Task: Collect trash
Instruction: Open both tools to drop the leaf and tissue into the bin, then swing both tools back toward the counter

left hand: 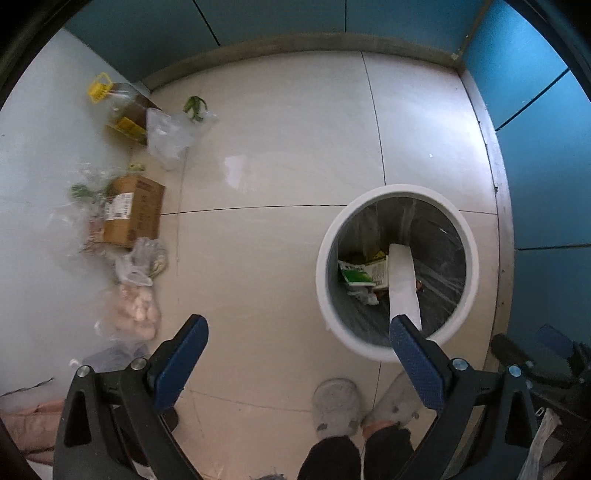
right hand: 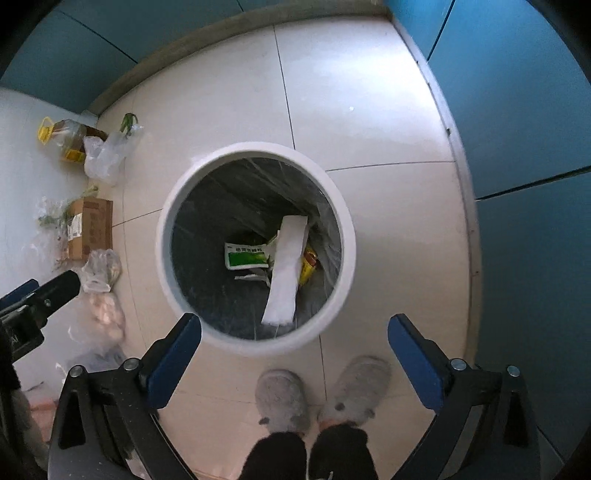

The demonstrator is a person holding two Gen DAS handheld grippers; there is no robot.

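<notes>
Pointing straight down, both grippers hang above a tiled floor (right hand: 369,110). Left gripper (left hand: 299,332) spread wide, nothing between its blue pads (left hand: 181,363); right gripper (right hand: 295,330) likewise released and empty. Each shows at the edge of the other's view.

Nearest below: a person's grey slippers (right hand: 282,400) and dark trouser legs, toes toward the bin.

Just beyond the slippers, a white round bin (right hand: 164,229) with a clear liner. Inside it lies a long white paper strip (right hand: 286,273), leaning from the bottom up toward the near wall. Beside the strip, at the bottom: a green-and-white packet (right hand: 245,256), a yellow wrapper (right hand: 308,266), small crumpled scraps.

Left of the bin, well apart, clutter lines a white wall: a clear bag of pale pinkish lumps (left hand: 135,310), a knotted bag (left hand: 142,260), a cardboard box (left hand: 133,210) with a label, greens in plastic beside it. Farther along, a crumpled clear bag (left hand: 171,136) touching an oil bottle (left hand: 123,110) with a yellow cap.

Farthest: grey skirting, blue wall panels (left hand: 280,18).
</notes>
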